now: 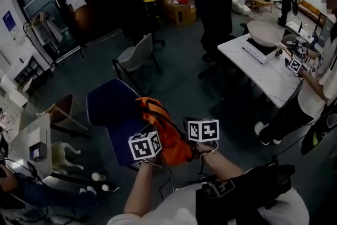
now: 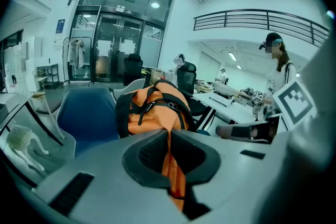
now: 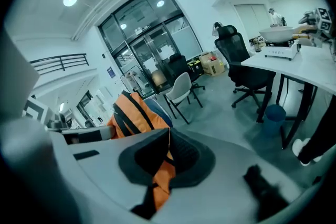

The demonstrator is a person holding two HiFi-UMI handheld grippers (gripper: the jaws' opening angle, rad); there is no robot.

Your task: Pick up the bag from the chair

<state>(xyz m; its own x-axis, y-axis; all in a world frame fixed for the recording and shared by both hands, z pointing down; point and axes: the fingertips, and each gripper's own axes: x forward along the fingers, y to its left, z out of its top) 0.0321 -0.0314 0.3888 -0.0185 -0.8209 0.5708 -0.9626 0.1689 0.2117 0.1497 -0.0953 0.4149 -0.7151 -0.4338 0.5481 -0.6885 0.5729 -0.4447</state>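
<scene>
The orange bag (image 1: 167, 131) with black straps hangs over the near right edge of the blue chair (image 1: 110, 110). Both grippers are at the bag's near side, under their marker cubes. My left gripper (image 2: 169, 153) is shut on an orange strap of the bag (image 2: 152, 110), with the blue chair (image 2: 86, 115) behind it. My right gripper (image 3: 166, 159) is also shut on an orange strap, and the bag (image 3: 130, 115) rises just beyond its jaws. Whether the bag still rests on the seat is hidden.
A white chair (image 1: 138, 55) stands behind the blue one. A white table (image 1: 268, 74) with a person at it is on the right, a black office chair (image 1: 213, 8) beyond. A small table (image 1: 31, 142) and a wooden chair (image 1: 63, 108) stand at left.
</scene>
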